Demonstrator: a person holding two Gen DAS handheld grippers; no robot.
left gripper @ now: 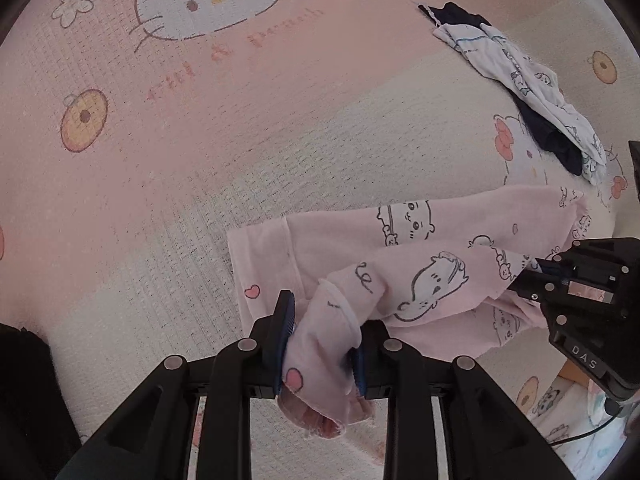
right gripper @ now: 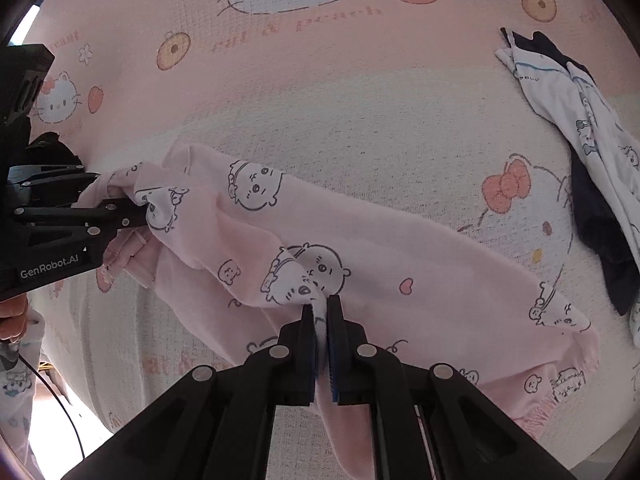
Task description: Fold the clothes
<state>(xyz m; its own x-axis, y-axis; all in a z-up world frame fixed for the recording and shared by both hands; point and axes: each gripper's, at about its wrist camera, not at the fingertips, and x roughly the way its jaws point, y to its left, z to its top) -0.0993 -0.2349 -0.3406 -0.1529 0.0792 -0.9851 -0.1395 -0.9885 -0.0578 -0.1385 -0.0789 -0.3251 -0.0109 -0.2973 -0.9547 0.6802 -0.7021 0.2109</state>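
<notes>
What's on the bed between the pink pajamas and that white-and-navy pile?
Only bare blanket separates the pink pajamas from the white-and-navy pile, shown in the right wrist view.

Left black two-finger gripper [left gripper: 320,344], bottom centre of its view, jaws parted around bunched pink fabric. Right black two-finger gripper [right gripper: 320,320], bottom centre, jaws pinched closed on cloth.

Soft, even daylight — edges bowed (fisheye), dark corners, slightly hazy detail.

I see soft, matt pink cloth in the pyjama garment [right gripper: 360,240], lying on a coarse, waffle-textured woven blanket [left gripper: 200,140]; right of the garment, smooth thin white cloth [right gripper: 592,120] over dark fabric; gripper bodies look matt black plastic, with dull metal screws
</notes>
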